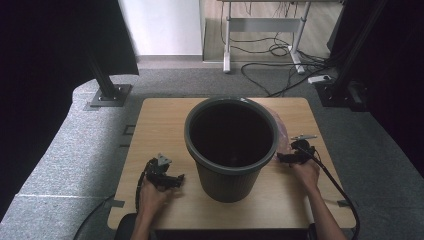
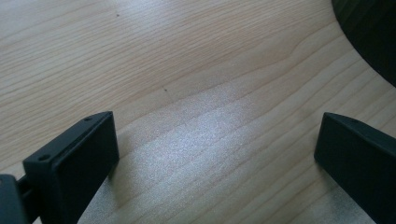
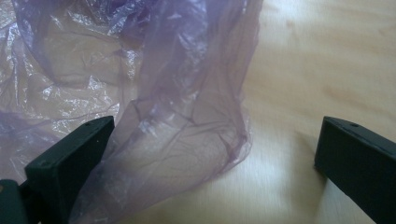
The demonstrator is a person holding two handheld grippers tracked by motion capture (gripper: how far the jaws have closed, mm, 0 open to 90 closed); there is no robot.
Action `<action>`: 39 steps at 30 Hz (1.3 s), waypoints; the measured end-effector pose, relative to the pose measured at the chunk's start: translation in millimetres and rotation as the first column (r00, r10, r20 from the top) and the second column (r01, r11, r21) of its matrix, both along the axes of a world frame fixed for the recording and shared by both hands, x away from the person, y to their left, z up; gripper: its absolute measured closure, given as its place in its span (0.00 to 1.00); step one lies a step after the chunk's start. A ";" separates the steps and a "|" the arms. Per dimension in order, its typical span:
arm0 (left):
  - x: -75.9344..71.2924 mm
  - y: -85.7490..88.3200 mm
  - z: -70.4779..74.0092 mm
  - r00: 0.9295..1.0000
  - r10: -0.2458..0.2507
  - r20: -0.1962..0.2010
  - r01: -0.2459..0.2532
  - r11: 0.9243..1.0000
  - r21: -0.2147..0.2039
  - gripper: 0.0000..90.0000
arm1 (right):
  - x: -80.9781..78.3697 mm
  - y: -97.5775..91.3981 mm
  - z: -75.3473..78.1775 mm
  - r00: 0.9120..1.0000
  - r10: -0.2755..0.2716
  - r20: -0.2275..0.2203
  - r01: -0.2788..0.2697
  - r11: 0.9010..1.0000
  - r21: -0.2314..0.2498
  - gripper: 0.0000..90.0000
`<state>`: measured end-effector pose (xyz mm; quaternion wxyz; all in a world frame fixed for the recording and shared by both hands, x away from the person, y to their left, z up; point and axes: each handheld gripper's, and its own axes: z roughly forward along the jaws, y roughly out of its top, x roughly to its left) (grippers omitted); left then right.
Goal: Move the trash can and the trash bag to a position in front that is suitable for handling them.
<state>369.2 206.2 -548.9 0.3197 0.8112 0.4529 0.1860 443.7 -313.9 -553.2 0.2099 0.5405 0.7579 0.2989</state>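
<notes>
Wood-grain table [image 1: 165, 130] lies bare under the left gripper [image 2: 215, 154], jaws wide. Farther right, the right gripper [image 3: 212, 149], also wide, straddles the purple bag [image 3: 154, 93] beside the bin [image 1: 230, 145]. Thin, limp, slippery film: best pinched at its bunched near edge.

A dark grey bin [image 1: 230, 150], a translucent purple bag [image 3: 140, 93], a pale wood-grain table [image 2: 187, 70].

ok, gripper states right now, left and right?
Left gripper: open, empty, over bare table.
Right gripper: open, purple plastic bag between jaws, not clamped.
</notes>
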 end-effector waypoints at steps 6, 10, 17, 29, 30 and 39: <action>-0.1 -0.4 0.0 1.000 0.005 0.000 -0.005 1.000 -0.001 0.00 | -31.8 -11.2 0.2 1.000 0.000 -0.006 0.000 1.000 -0.001 0.00; -0.2 -0.6 0.0 1.000 0.007 0.000 -0.007 1.000 0.000 0.00 | -55.7 -21.8 1.4 1.000 -0.010 -0.022 0.009 1.000 -0.007 0.00; -0.2 -1.1 0.0 1.000 0.011 0.000 -0.011 1.000 0.000 0.00 | -104.4 -40.6 6.7 0.998 -0.049 -0.048 0.047 0.998 -0.038 0.00; -0.4 -2.1 0.1 1.000 0.022 -0.001 -0.022 1.000 0.001 0.00 | -115.2 -22.2 69.1 0.998 0.009 0.069 -0.008 1.000 -0.009 0.00; -0.4 -2.2 0.1 1.000 0.023 0.000 -0.023 1.000 0.001 0.00 | -111.8 -16.6 73.9 0.997 0.025 0.070 -0.024 1.000 -0.011 0.00; -0.5 -2.3 0.0 1.000 0.024 0.000 -0.024 1.000 0.001 0.00 | -54.9 22.1 55.9 0.996 0.085 -0.024 -0.086 0.996 -0.030 0.00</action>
